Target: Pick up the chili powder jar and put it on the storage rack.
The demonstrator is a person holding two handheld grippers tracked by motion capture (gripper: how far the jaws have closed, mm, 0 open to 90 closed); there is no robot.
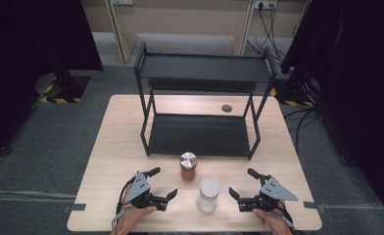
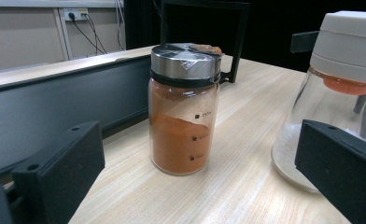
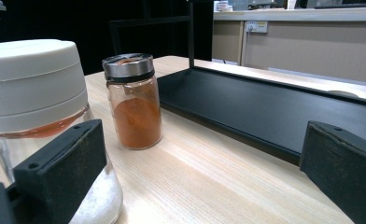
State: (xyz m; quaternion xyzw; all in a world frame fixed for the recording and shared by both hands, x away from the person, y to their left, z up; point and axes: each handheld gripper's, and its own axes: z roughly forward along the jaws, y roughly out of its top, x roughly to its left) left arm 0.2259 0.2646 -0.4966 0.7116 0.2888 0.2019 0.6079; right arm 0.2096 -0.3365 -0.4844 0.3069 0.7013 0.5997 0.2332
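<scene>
High view, near edge of table: left gripper and right gripper, each with jaws spread wide, holding and touching nothing. Between them, white-lidded jar; just beyond, orange spice jar, upright; farthest, black shelf rack.

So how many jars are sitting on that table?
2. The spice jar with orange powder stands just in front of the black shelf; the white-lidded jar stands nearer the person, between both open grippers.
</scene>
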